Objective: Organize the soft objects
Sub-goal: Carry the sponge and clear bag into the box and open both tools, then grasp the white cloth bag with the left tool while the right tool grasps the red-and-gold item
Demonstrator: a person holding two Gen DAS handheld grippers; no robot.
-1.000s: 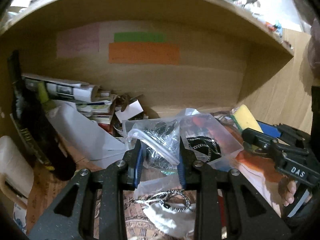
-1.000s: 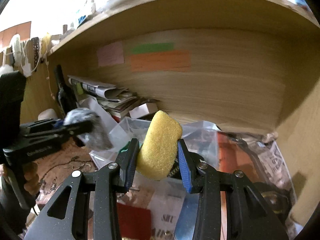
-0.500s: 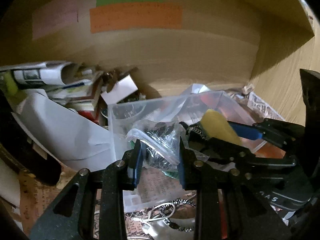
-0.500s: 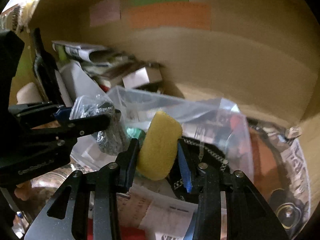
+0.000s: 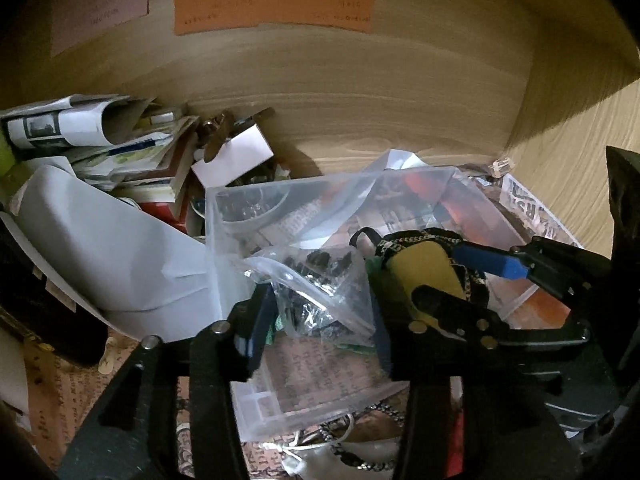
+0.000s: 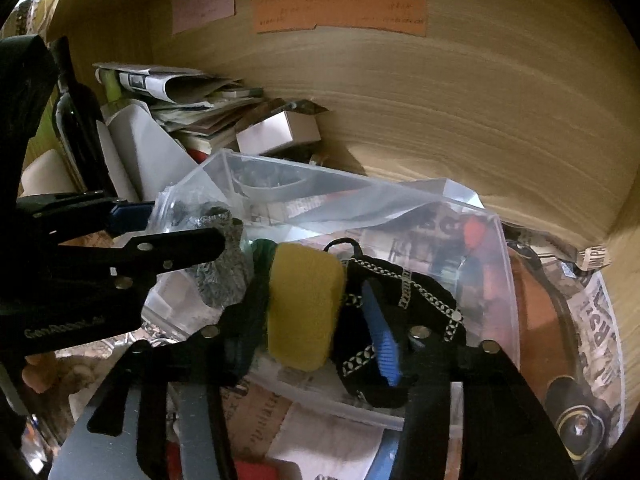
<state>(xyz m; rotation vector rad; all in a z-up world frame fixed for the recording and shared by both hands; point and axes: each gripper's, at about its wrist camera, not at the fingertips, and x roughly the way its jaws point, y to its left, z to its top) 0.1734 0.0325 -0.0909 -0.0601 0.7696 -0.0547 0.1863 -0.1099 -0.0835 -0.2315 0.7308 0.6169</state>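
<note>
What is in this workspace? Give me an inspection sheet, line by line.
Surface: newsprint-lined shelf floor.
Job's things: yellow sponge, zip bag with dark contents and black patterned strap, all at the clear bin.
Clutter: rolled papers, white box, dark bottle.
Grippers: left gripper straddles the zip bag, grip unclear; right gripper straddles the sponge, with a gap at one finger.
Cables: nothing seen.
Surroundings: wooden back wall with orange note.
</note>
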